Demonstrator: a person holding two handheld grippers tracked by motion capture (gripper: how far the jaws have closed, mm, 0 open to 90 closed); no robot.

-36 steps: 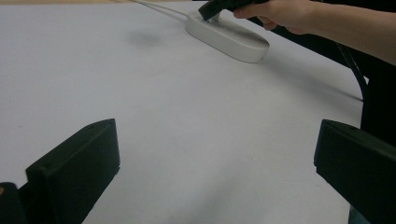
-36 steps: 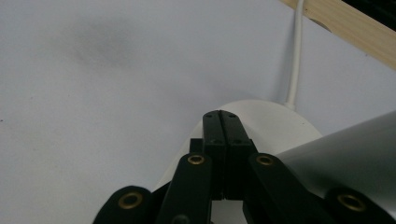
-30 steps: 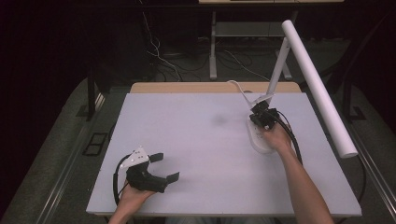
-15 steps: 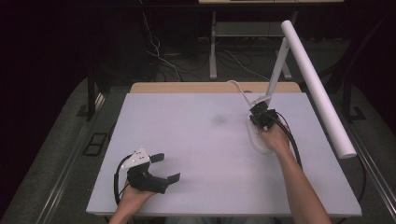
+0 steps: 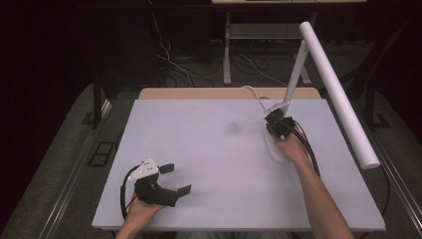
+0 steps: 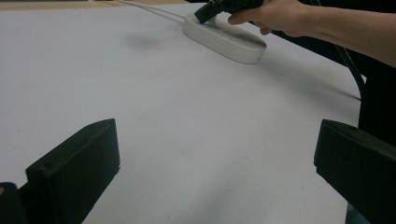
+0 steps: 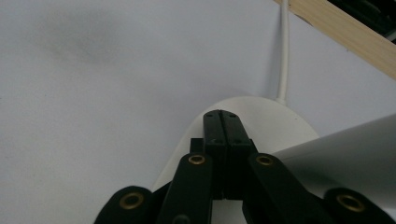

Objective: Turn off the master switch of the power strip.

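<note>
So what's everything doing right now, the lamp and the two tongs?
White desk lamp with long tube head: upright on its oval base, head tilted down; whether it is lit, I cannot tell.
Right tongs: shut, tips over the base.
Left tongs: open, holding nothing.
Thin white cable: plugged into the base.

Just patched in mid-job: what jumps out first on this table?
The white desk lamp at the table's far right, its long tube head slanting out past the right edge. The right gripper, jaws shut together, presses down on the lamp's oval base. The left gripper waits open at the near left.
</note>
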